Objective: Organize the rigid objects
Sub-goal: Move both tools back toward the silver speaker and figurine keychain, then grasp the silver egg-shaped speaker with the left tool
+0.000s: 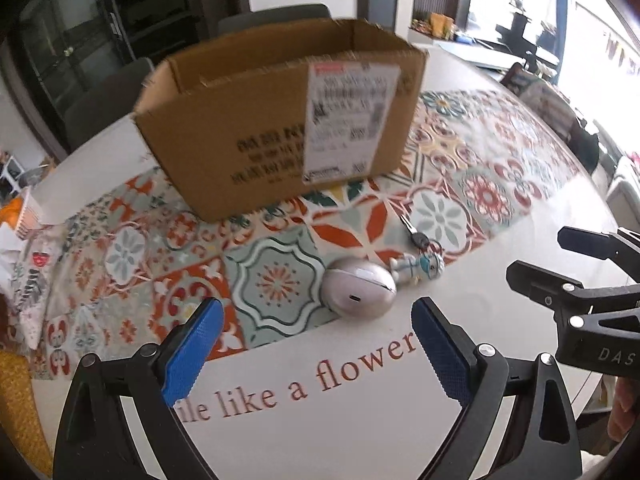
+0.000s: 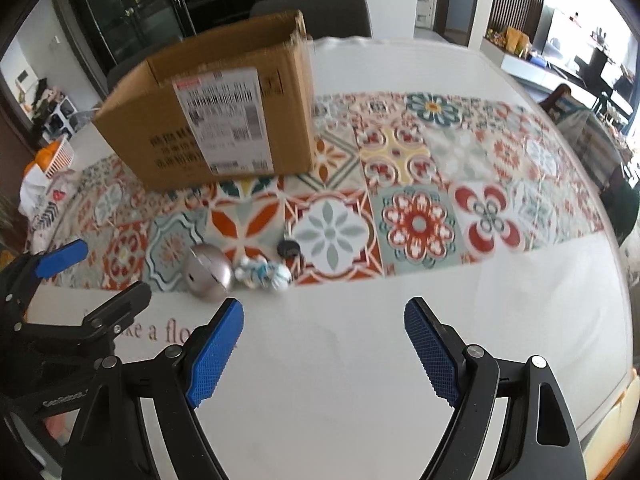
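A pinkish oval case (image 1: 359,287) (image 2: 208,272) lies at the near edge of the patterned runner. Beside it lies a key (image 1: 416,234) (image 2: 289,248) on a ring with a small blue-and-white figurine (image 1: 422,266) (image 2: 264,274). An open cardboard box (image 1: 280,120) (image 2: 216,120) with a shipping label stands behind them on the runner. My left gripper (image 1: 316,322) hangs open just short of the case, nothing between its blue pads. My right gripper (image 2: 324,320) is open too, over bare white tabletop to the right of the items.
The white table (image 2: 360,360) carries a tiled runner (image 2: 420,184) and red lettering (image 1: 320,380). Dark chairs (image 2: 320,8) stand behind the box. Clutter and a white basket (image 2: 56,160) sit off the left end. The right gripper's black frame (image 1: 580,300) shows in the left wrist view.
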`<state>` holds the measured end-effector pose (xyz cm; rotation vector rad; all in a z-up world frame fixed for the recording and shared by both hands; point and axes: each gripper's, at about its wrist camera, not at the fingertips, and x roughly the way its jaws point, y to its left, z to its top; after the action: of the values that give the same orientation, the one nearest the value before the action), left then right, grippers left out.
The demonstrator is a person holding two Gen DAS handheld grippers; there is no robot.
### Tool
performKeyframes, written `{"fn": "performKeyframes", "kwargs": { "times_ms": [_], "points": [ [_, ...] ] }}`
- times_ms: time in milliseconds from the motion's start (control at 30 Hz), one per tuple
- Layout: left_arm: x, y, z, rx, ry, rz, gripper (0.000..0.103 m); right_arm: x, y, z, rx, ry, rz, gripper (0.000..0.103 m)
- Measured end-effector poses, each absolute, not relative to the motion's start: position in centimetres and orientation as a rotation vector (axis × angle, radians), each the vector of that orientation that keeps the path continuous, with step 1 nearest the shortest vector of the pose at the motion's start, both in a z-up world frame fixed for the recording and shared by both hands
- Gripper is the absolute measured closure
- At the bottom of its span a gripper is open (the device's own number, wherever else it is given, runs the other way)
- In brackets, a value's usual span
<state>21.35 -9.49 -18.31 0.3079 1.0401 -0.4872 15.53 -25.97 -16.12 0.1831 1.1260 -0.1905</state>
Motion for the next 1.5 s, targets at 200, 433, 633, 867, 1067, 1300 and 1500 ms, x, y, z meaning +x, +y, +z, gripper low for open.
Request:
{"fn": "performKeyframes", "kwargs": {
  "times_ms": [200,433,633,867,1067,1300,1500],
  "points": [
    [21.7,-10.5,-20.8,0.343,1.075,-0.54,0.009,15.2,-26.3,-18.6,0.194,1.179,-0.204,0.02],
    [22.6,-12.1,-23.3,0.405,1.095,-0.592,0.011,15.5,-27.0,-21.2,0.208,1.239,-0.227,0.02],
    [23.4,-13.1,-24.6,0.429,1.106,-0.633,0.015,15.7,-27.5,-22.4,0.226,1.26,-0.241,0.02],
    [24.5,-13.9,-25.6,0.425,1.121,-0.658,0.025,16.1,-27.6,-22.9,0.222,1.266,-0.243,0.02],
    [24.9,-14.7,-26.3,0.412,1.139,-0.674,0.037,16.4,-27.9,-23.2,0.223,1.271,-0.246,0.02],
    [24.9,-14.1,-26.1,0.391,1.123,-0.667,0.038,16.9,-27.6,-23.1,0.209,1.263,-0.22,0.02],
    [24.1,-11.8,-24.2,0.343,1.105,-0.604,0.038,17.4,-26.7,-22.5,0.202,1.24,-0.164,0.02]
  ]
}}
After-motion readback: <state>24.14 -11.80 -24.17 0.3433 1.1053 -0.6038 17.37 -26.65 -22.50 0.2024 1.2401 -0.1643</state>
